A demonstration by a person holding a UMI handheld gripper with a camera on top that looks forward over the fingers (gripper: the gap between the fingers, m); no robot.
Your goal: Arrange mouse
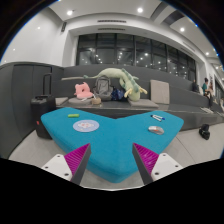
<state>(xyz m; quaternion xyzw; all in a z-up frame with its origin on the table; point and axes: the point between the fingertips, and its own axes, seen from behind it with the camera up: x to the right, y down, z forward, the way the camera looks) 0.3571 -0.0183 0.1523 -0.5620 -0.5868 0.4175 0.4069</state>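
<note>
Mouse (205, 130) perhaps right beyond spread gripper (111, 151)

Light: bright, from ceiling spotlights (140, 10)
Glare: windows (130, 48) reflect lamps
Distortion: strong fisheye bending at edges

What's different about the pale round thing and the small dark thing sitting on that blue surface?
The pale oval disc is light and flat-looking; the small dark object is blackish and smaller. The disc lies on the blue surface beyond one pink-padded finger, the dark object beyond the other. Both lie apart from the open gripper, which holds nothing. What either is, I cannot tell.
</note>
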